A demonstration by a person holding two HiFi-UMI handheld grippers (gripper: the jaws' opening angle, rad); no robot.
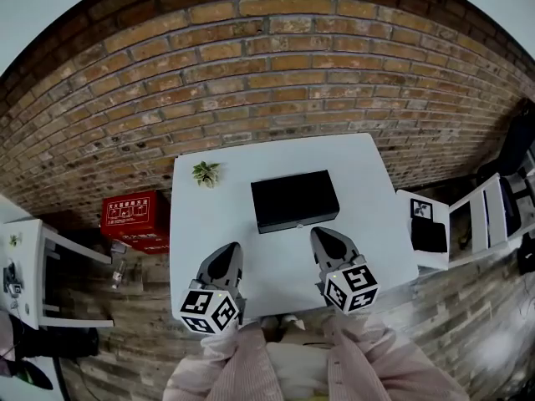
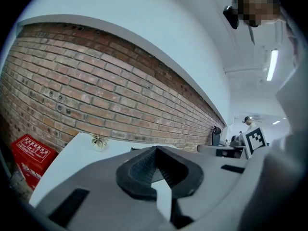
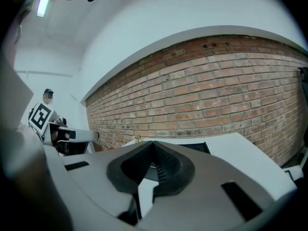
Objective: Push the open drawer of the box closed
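Judging the black box (image 1: 294, 195) rigid, light, apt to skid on the smooth surface (image 1: 201, 224); press squarely on its drawer front (image 1: 298, 222). Left tool (image 1: 226, 253) and right tool (image 1: 323, 239): jaws together, empty.

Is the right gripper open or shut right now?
Shut. The right gripper shows its jaws meeting at the tips in its own view, with nothing between them.

The white table (image 1: 276, 261) stands with its far edge toward a brick wall (image 1: 276, 73). A flat black box (image 1: 294, 200) lies on it about midway between left and right, toward the far side, one long side facing near. A small potted plant (image 1: 206, 173) sits by the far left corner, left of the box and apart from it.
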